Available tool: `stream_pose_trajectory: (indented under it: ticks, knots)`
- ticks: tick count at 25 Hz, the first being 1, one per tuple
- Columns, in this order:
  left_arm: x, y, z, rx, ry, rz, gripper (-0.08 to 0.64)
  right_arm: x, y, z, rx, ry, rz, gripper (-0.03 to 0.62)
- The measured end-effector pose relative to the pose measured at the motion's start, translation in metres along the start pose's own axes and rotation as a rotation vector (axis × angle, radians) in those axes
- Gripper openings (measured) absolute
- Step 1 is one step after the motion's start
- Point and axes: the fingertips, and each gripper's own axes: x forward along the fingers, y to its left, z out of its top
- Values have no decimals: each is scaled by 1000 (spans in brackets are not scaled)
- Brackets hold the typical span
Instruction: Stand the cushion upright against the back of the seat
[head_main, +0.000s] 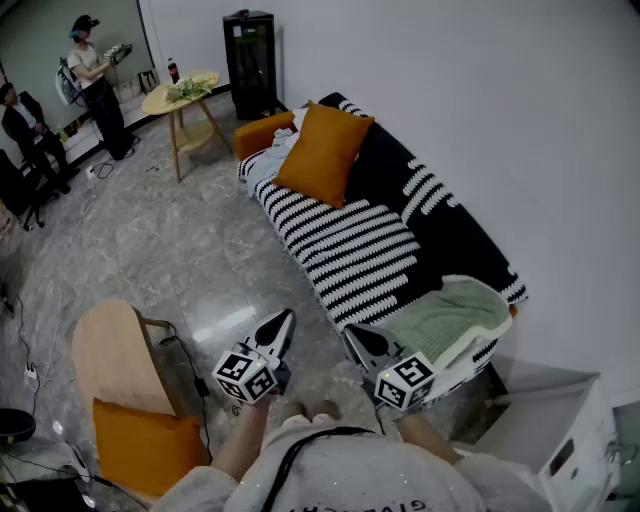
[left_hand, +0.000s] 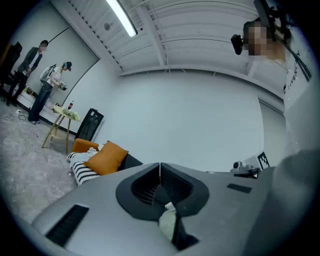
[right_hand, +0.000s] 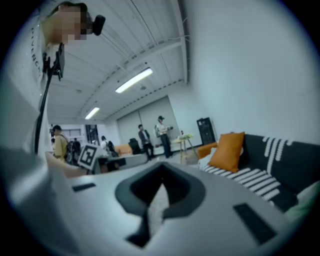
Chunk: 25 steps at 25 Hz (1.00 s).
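Note:
An orange cushion (head_main: 323, 152) stands upright against the black backrest at the far end of a black-and-white striped sofa (head_main: 345, 240). It shows also in the left gripper view as the orange cushion (left_hand: 106, 157) and in the right gripper view as the cushion (right_hand: 227, 150). My left gripper (head_main: 284, 322) hangs over the floor in front of the sofa, jaws shut and empty. My right gripper (head_main: 355, 340) is beside it near the sofa's front edge, shut as well with nothing held. Both are far from the cushion.
A green blanket (head_main: 440, 318) lies on the sofa's near end. A wooden chair (head_main: 115, 362) with another orange cushion (head_main: 140, 445) stands at the left. A round table (head_main: 180, 95), a black cabinet (head_main: 250, 62) and people (head_main: 95, 80) are at the back. A white box (head_main: 560, 430) sits right.

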Motion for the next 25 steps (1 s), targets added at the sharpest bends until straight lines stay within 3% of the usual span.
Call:
stream_pose_trajectory:
  ticks: [15,25]
  knots:
    - [24,-10,3,71,-22,38,32,0,-26,15,-84,-24,25,17]
    - [51,41,6,70,8,77,32,54,-58,24,-54,-24,31,18]
